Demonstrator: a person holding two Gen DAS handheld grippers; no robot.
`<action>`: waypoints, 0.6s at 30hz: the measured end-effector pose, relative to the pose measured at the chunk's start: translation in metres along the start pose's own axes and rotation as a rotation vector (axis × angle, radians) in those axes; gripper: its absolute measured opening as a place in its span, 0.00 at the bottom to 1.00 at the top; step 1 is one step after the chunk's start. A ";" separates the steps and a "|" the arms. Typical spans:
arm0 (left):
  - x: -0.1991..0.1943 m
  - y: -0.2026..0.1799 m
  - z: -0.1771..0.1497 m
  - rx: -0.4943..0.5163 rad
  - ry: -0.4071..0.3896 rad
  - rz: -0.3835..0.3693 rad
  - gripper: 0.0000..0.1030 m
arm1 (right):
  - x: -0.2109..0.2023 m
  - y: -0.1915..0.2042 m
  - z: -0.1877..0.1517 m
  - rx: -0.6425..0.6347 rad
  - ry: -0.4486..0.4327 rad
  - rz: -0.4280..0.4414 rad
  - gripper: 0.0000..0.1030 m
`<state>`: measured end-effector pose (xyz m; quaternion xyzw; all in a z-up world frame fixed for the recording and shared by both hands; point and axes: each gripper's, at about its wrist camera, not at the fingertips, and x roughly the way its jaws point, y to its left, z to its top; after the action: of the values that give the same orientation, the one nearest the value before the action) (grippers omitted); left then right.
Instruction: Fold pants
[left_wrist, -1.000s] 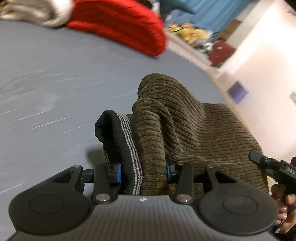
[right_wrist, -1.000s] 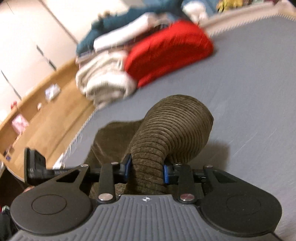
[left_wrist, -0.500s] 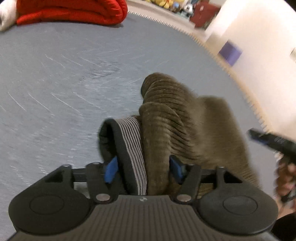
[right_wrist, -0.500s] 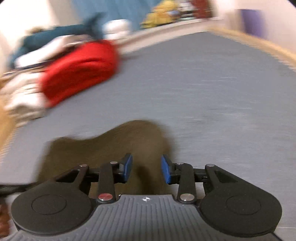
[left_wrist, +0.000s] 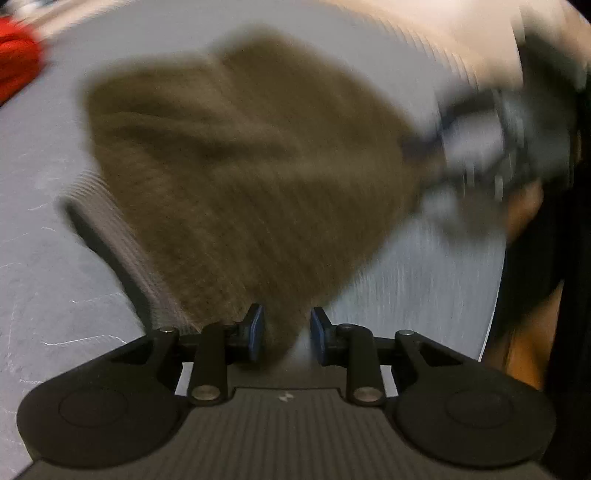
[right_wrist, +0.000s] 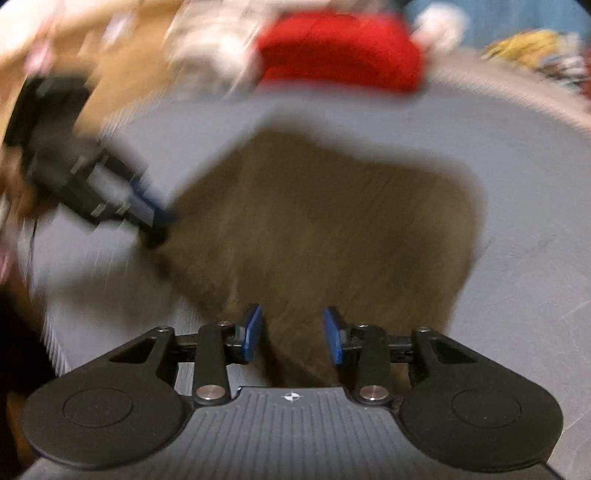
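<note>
The brown corduroy pants lie folded and flat on the grey mat, all blurred by motion; their striped waistband shows at the left edge. My left gripper hangs over the near corner with its jaws closing. Only a tip of cloth lies between the pads, and grey mat shows beside the right pad. My right gripper hovers over the pants with its jaws opening; the cloth lies loose under the gap. Each view shows the other gripper at the pants' side edge.
A folded red blanket and pale folded clothes sit at the mat's far end. Wooden floor lies past the mat's left edge, with colourful items at the far right. A hand holds the other gripper.
The raised fold that both grippers held has come down flat on the mat. Both grippers swung down and back toward the near edge, and both let go of the cloth.
</note>
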<state>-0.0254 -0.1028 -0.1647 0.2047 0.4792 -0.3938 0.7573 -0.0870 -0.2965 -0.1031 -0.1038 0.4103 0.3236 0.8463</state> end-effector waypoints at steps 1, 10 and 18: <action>0.000 -0.007 0.002 0.044 0.010 -0.008 0.33 | 0.006 0.012 -0.006 -0.091 0.038 -0.020 0.42; -0.064 0.082 0.042 -0.492 -0.503 0.039 0.57 | -0.029 0.028 0.023 -0.135 -0.204 -0.012 0.43; -0.019 0.138 0.062 -0.684 -0.456 0.017 0.64 | 0.018 0.077 0.049 -0.203 -0.275 0.067 0.45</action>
<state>0.1143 -0.0543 -0.1282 -0.1475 0.4007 -0.2408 0.8716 -0.0964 -0.2072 -0.0782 -0.1300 0.2591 0.4025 0.8683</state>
